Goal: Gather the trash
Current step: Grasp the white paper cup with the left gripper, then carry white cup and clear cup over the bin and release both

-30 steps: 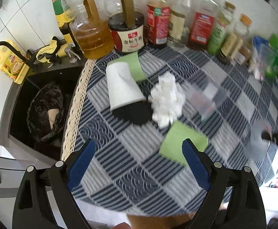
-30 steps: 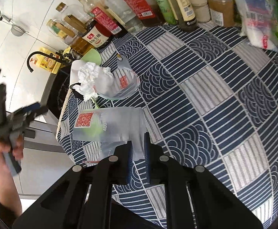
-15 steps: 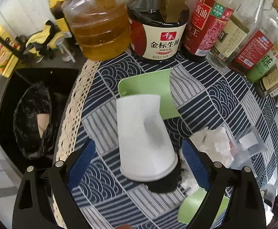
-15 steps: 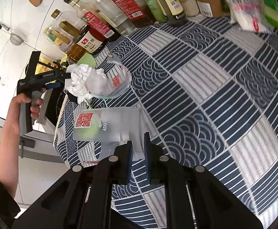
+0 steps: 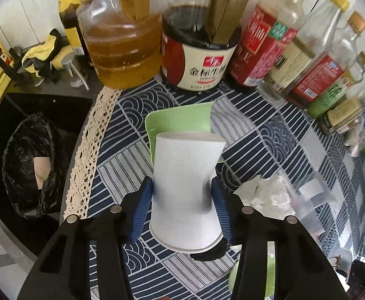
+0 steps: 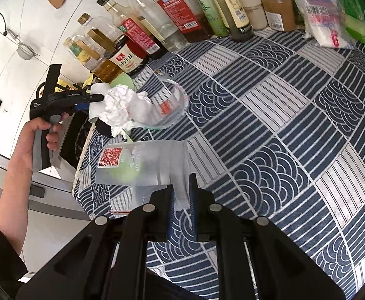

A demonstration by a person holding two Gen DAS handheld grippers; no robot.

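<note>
My left gripper (image 5: 182,205) is shut on a white paper cup (image 5: 186,187) lying on its side on the patterned tablecloth, over a green paper piece (image 5: 180,121). A crumpled white tissue (image 5: 262,197) lies just right of it. My right gripper (image 6: 181,200) is shut on a clear plastic cup (image 6: 142,165) with a red QR label, held above the table's front edge. In the right wrist view, the left gripper (image 6: 92,100), white cup (image 6: 98,100), tissue (image 6: 118,111) and another clear plastic cup (image 6: 162,107) sit at far left.
A black trash bag (image 5: 29,165) sits in the dark sink (image 5: 57,110) left of the table. Oil and sauce bottles (image 5: 200,50) line the back edge. White and green bags (image 6: 332,12) stand at the back right. Another green piece (image 5: 270,277) lies near the front.
My left gripper moved forward over the white paper cup and closed on it. The right gripper stayed shut on the clear plastic cup, hardly moving.
</note>
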